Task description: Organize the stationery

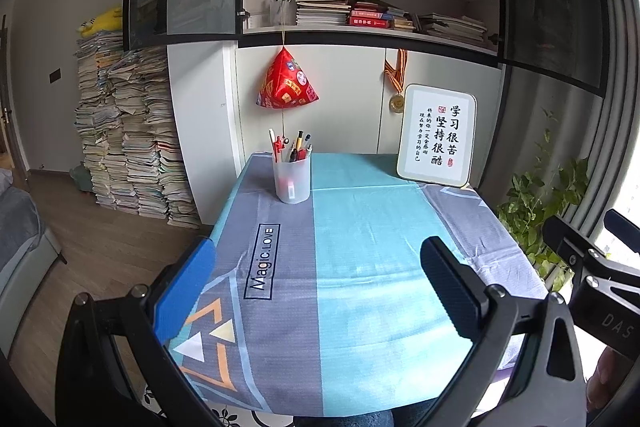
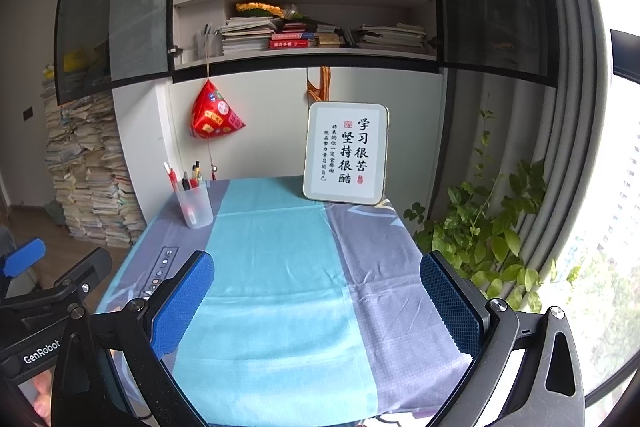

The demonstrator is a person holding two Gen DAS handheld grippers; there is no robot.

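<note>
Left gripper (image 1: pixel 320 295), right gripper (image 2: pixel 318 301): fingers apart, empty, above table (image 1: pixel 360 247) | pens (image 1: pixel 290 147) upright in cup (image 1: pixel 291 179); table edge; stationery likely sorted

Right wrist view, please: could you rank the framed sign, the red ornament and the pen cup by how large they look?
1. Framed sign, clearly largest.
2. Red ornament and pen cup look alike; the cup sits nearer, so I won't rank them.
</note>
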